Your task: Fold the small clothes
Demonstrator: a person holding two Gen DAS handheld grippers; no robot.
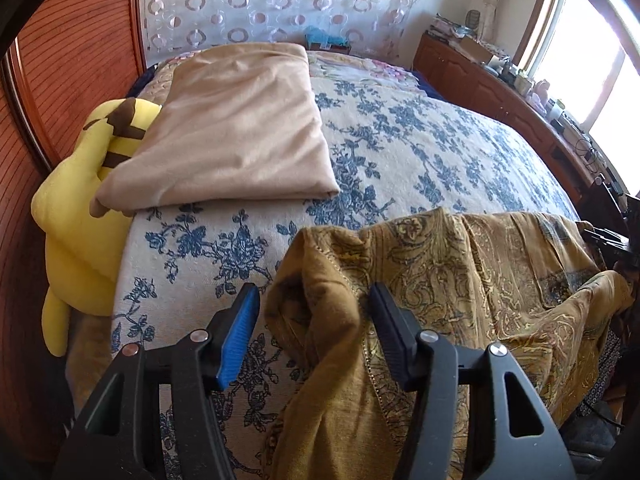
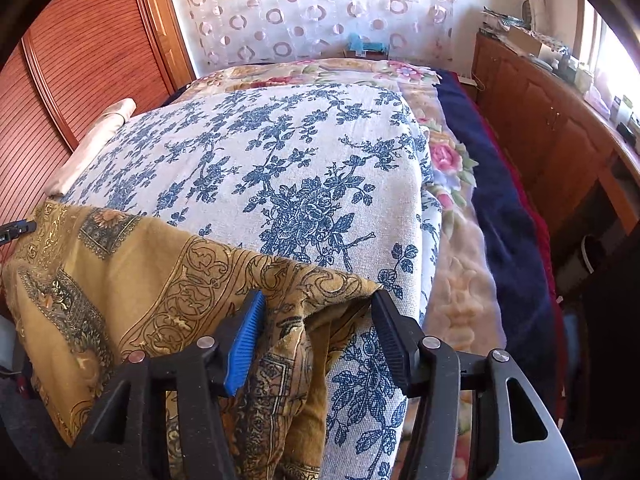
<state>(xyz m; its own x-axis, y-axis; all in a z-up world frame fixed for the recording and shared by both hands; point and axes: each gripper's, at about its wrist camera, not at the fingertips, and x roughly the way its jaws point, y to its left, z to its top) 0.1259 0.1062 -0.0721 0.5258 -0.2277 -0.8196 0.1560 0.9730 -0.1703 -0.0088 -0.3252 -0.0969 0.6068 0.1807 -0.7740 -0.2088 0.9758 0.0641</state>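
The mustard-gold paisley-printed scarf lies draped across the near edge of the bed, on the cream bedspread with blue flower sprays, its bulk hanging off the edge toward six o'clock. In the left wrist view the left gripper has its jaws about half open around a bunched corner of the cloth; the fabric sits between the pads, but neither pad seems to press it. In the right wrist view the right gripper stands likewise about half open over the scarf at its other corner, cloth bunched between the jaws and apparently loose.

Judged from this, the step in hand is taking both corners to spread the scarf. To do it well, close each pair of jaws on the hemmed edge, not the thick bunch, so only one layer is caught. Then lift both together and draw toward twelve o'clock, keeping the edge taut. The folded beige blanket and yellow plush toy at ten o'clock stand well apart.
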